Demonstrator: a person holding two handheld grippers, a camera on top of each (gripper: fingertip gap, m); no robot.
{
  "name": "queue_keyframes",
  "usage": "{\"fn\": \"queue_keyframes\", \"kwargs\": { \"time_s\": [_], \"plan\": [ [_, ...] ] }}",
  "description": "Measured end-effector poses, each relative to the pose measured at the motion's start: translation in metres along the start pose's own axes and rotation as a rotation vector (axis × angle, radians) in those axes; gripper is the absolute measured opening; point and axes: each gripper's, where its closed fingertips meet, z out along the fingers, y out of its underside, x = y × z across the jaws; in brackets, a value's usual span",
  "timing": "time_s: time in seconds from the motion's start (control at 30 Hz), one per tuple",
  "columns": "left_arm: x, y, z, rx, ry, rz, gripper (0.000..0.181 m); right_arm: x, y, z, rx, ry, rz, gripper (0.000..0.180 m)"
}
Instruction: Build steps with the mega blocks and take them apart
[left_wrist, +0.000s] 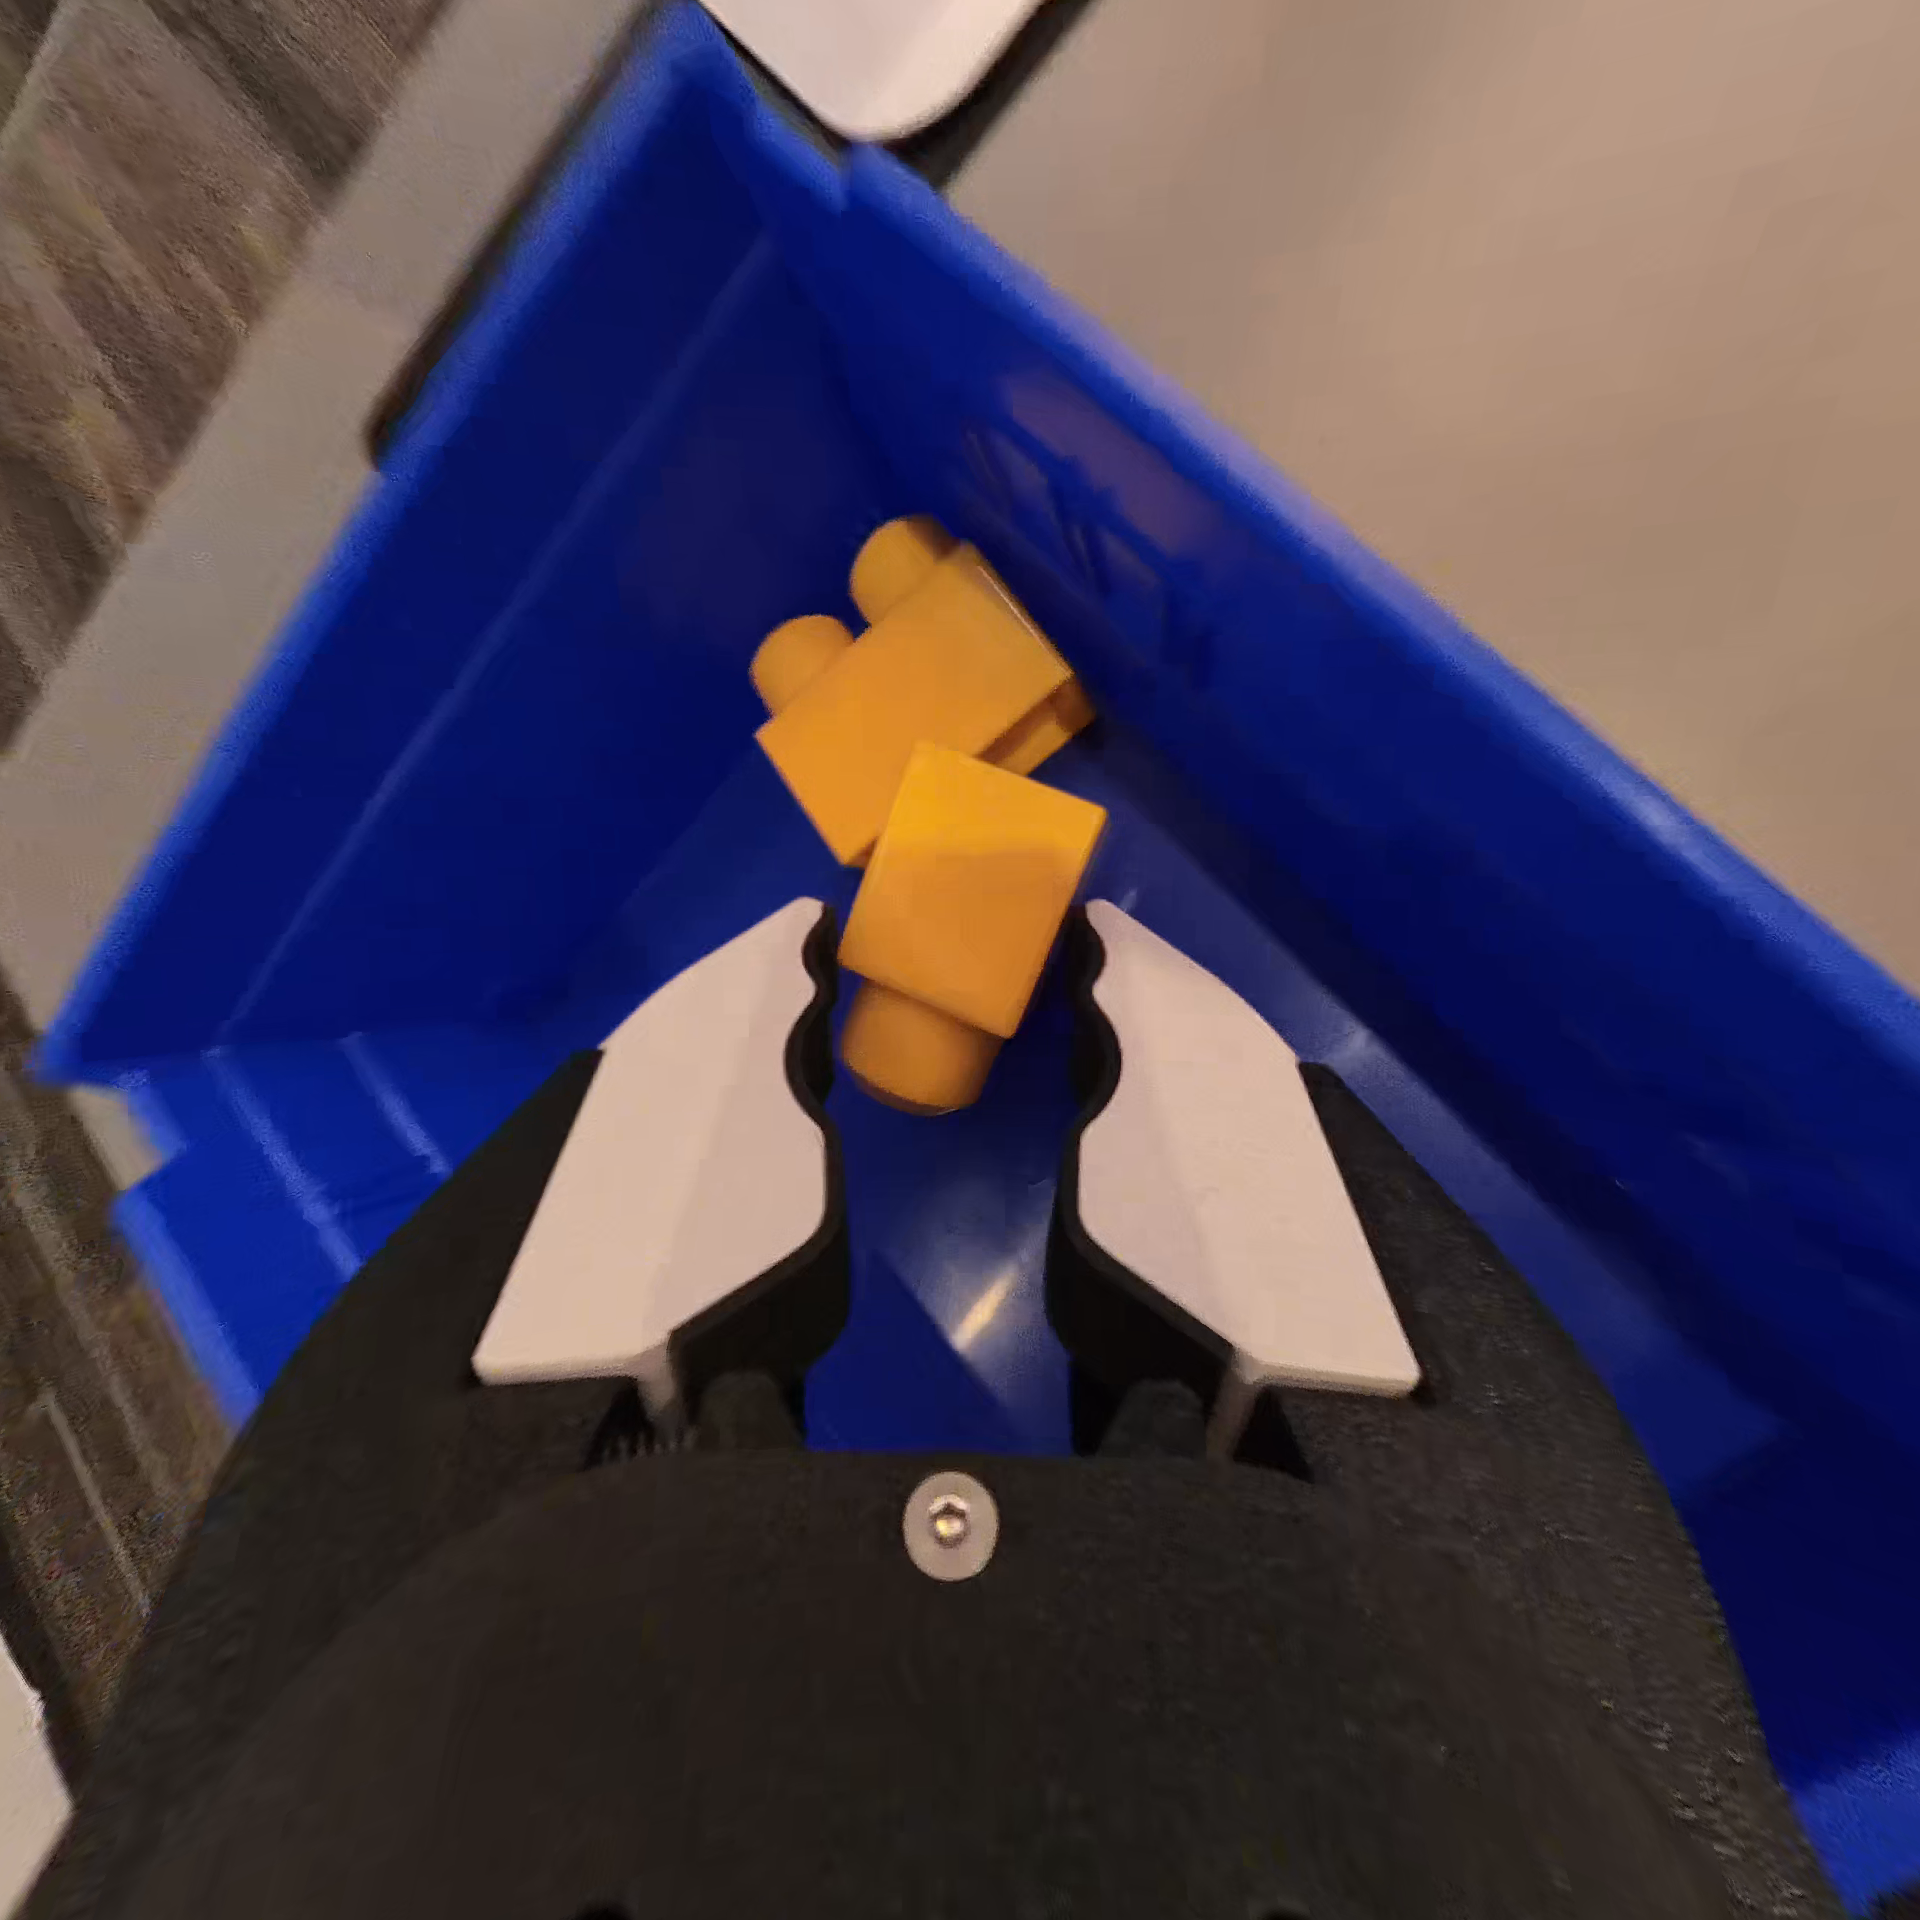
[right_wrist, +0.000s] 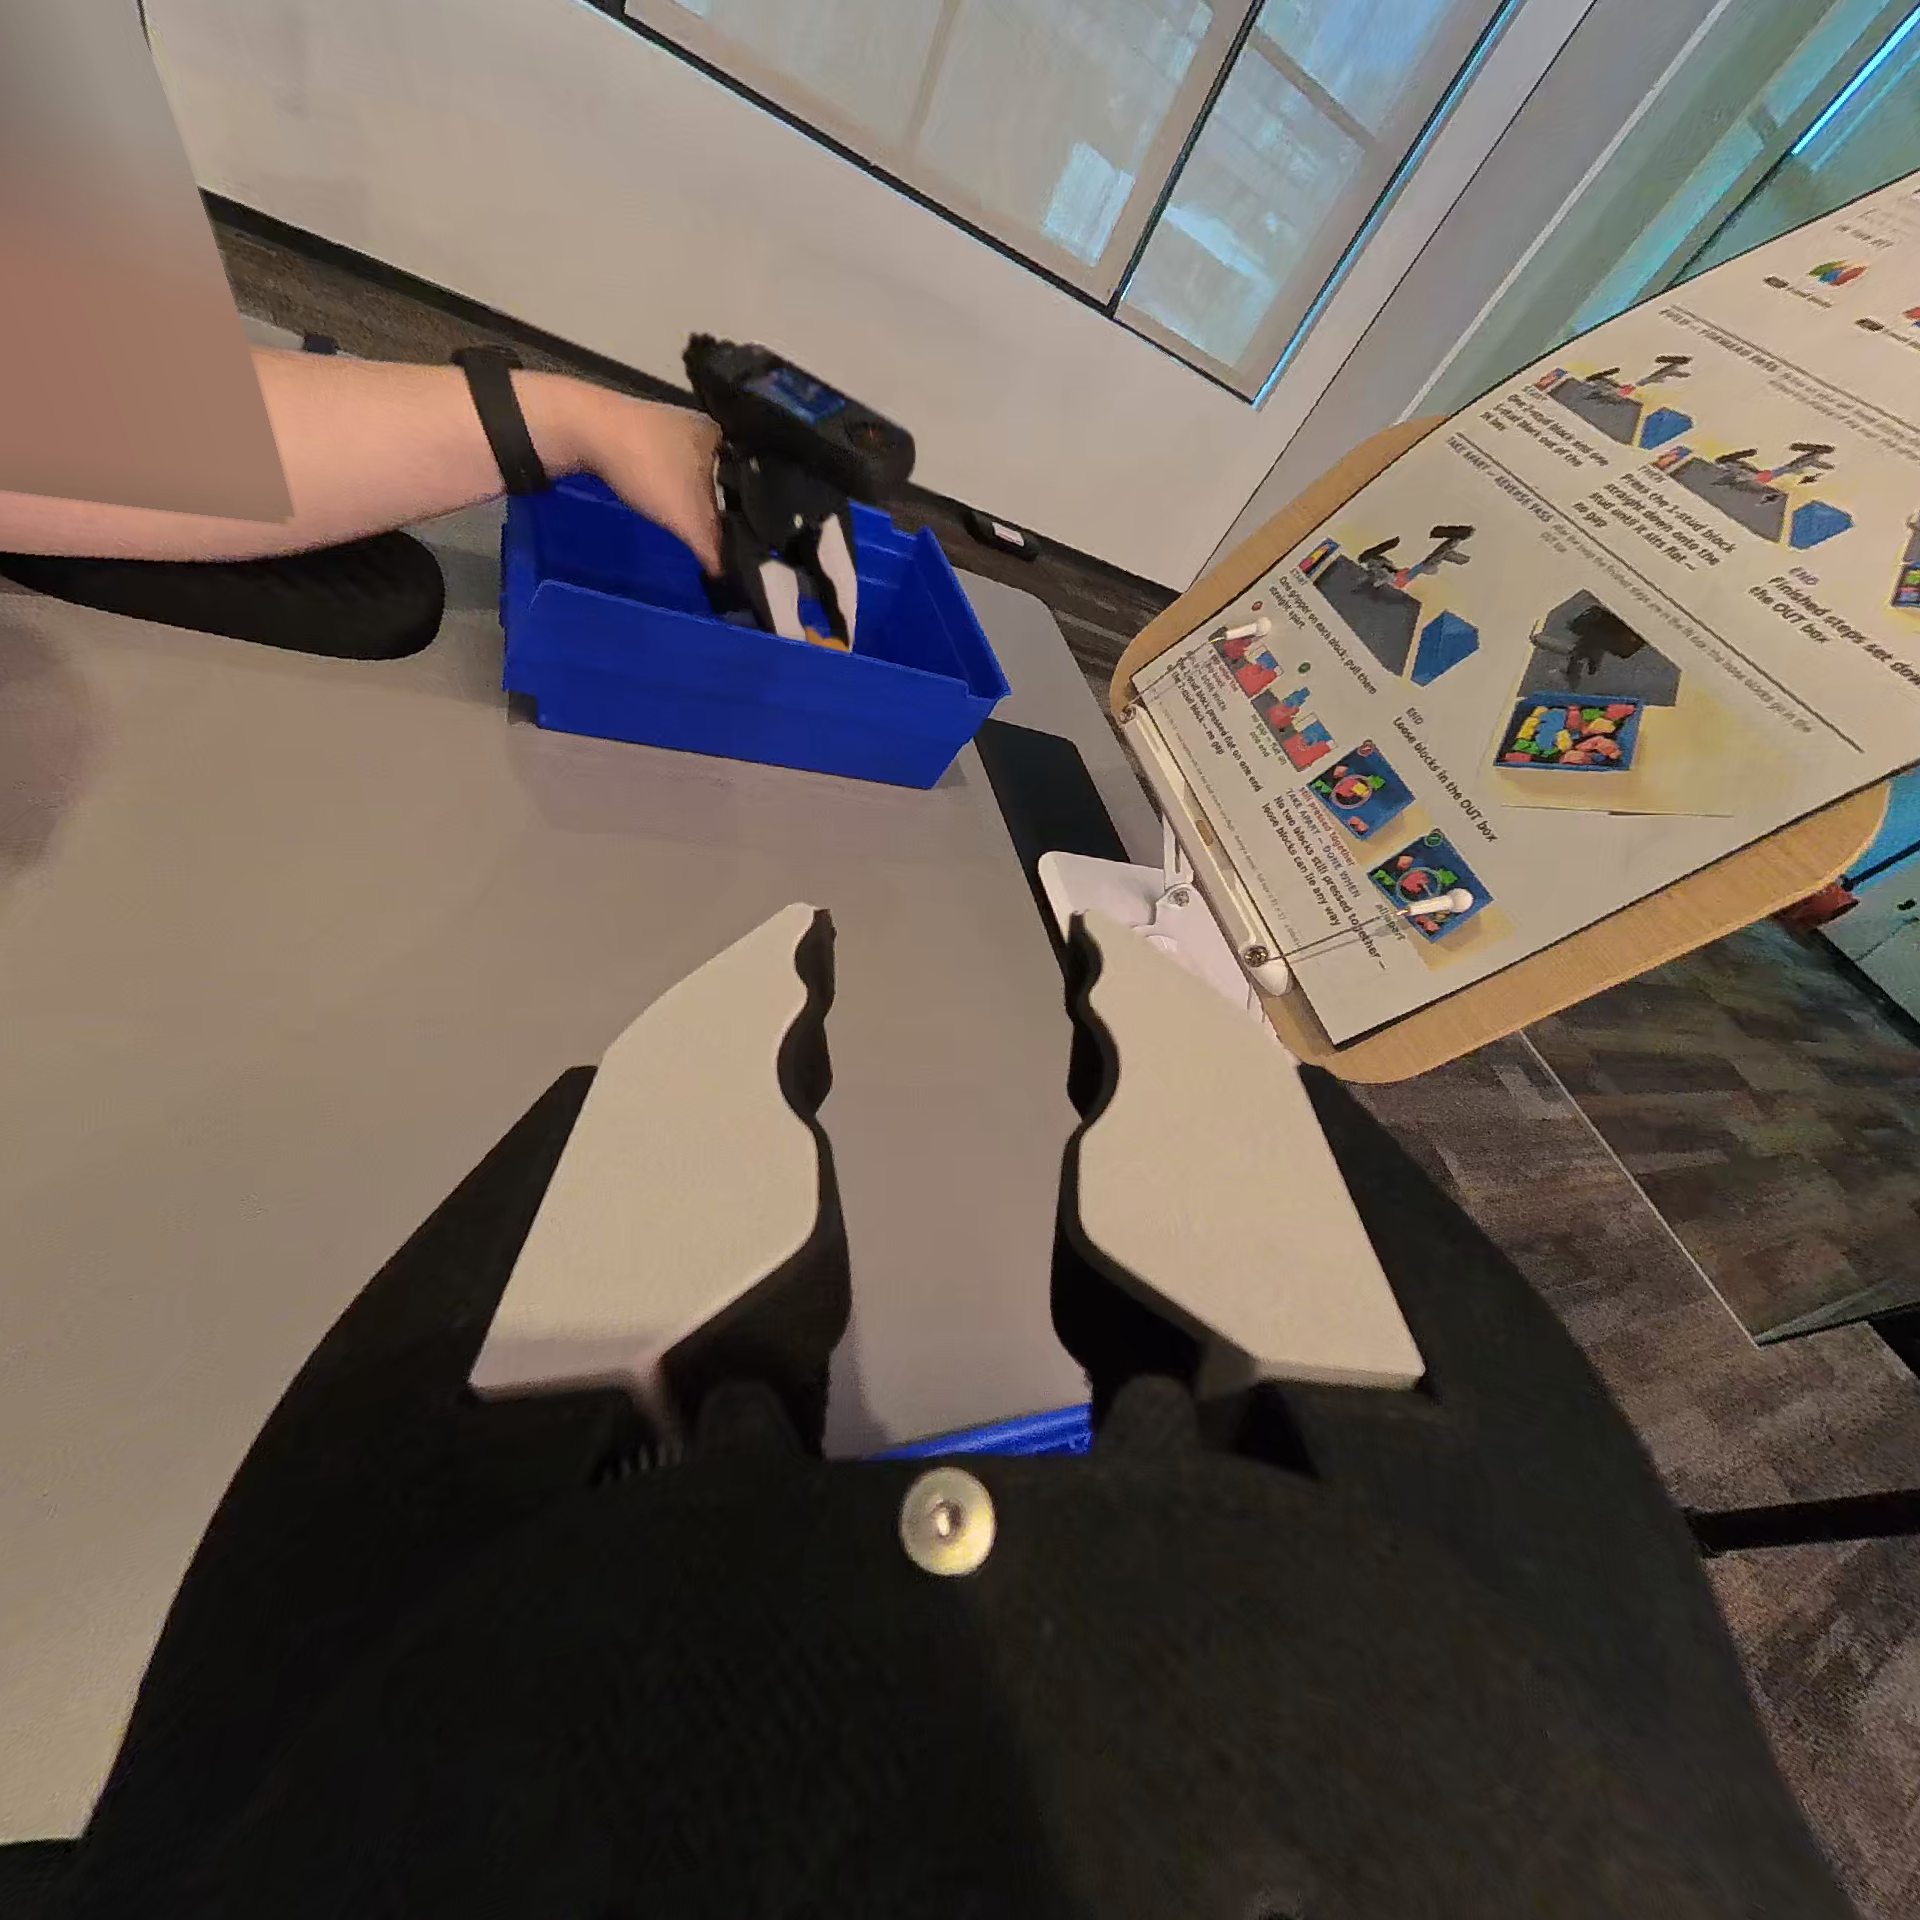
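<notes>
Two yellow blocks (left_wrist: 914, 696) in bin (left_wrist: 499, 727) | left hand-held gripper (left_wrist: 951, 935) parted around one

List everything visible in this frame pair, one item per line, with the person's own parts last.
Mega blocks: two, yellow-orange, inside the blue bin; the nearer one sits between the left claw's tips, contact unclear.
Blue bin: one, blue, far side of the table.
Second blue item: one edge only, below the right claw.
Table: one, grey.
Instruction board: one, wood-edged with printed sheet, right of the table.
Small dark object: one, on the floor behind the bin.
Left claw: open, reaching into the bin.
Right claw: open, empty, above the table.
Hand: one, black wristband, holding the left claw.
</notes>
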Motion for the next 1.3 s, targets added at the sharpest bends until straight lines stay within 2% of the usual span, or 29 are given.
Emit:
{"fn": "queue_keyframes", "kwargs": {
  "time_s": [0.1,0.17,0.23,0.3,0.43,0.5,0.63,0.73,0.97,1.0,1.07,1.13,1.2,1.3],
  "plan": [
    [-0.006,-0.022,-0.040,0.097,-0.053,-0.013,0.042,0.000,-0.004,-0.004,0.007,0.009,-0.006,0.044],
    [0.007,-0.053,-0.072,0.212,-0.041,-0.012,0.042,0.000,-0.007,-0.007,0.012,0.021,-0.017,0.043],
    [0.056,-0.093,-0.101,0.355,0.100,0.047,0.042,-0.001,-0.010,-0.010,0.018,0.027,-0.020,0.043],
    [0.119,-0.126,-0.113,0.440,0.241,0.164,0.042,-0.002,-0.012,-0.012,0.019,0.030,-0.025,0.043],
    [0.241,-0.158,-0.080,0.489,0.416,0.373,0.042,-0.006,-0.013,-0.013,0.017,0.021,-0.035,0.044],
    [0.273,-0.159,-0.055,0.461,0.443,0.418,0.042,-0.007,-0.014,-0.014,0.014,0.019,-0.042,0.043],
    [0.315,-0.145,-0.030,0.380,0.642,0.444,0.042,-0.010,-0.016,-0.018,0.014,0.007,-0.052,0.043],
    [0.323,-0.129,-0.013,0.292,0.623,0.553,0.042,-0.010,-0.016,-0.020,0.015,0.002,-0.050,0.043],
    [0.334,-0.120,-0.002,0.269,0.604,0.642,0.042,-0.008,-0.007,-0.014,-0.015,-0.010,-0.038,0.043],
    [0.336,-0.119,-0.001,0.269,0.612,0.640,0.045,-0.008,-0.005,-0.013,-0.021,-0.013,-0.037,0.043],
    [0.336,-0.120,-0.002,0.269,0.631,0.621,0.063,-0.008,-0.003,-0.012,-0.027,-0.017,-0.037,0.044],
    [0.328,-0.131,-0.015,0.311,0.644,0.569,0.065,-0.008,-0.002,-0.012,-0.028,-0.019,-0.034,0.044],
    [0.311,-0.150,-0.046,0.411,0.669,0.479,0.064,-0.008,-0.002,-0.013,-0.023,-0.020,-0.032,0.044],
    [0.248,-0.173,-0.105,0.540,0.581,0.356,0.070,-0.008,-0.005,-0.017,-0.007,-0.017,-0.028,0.044]
  ]
}}
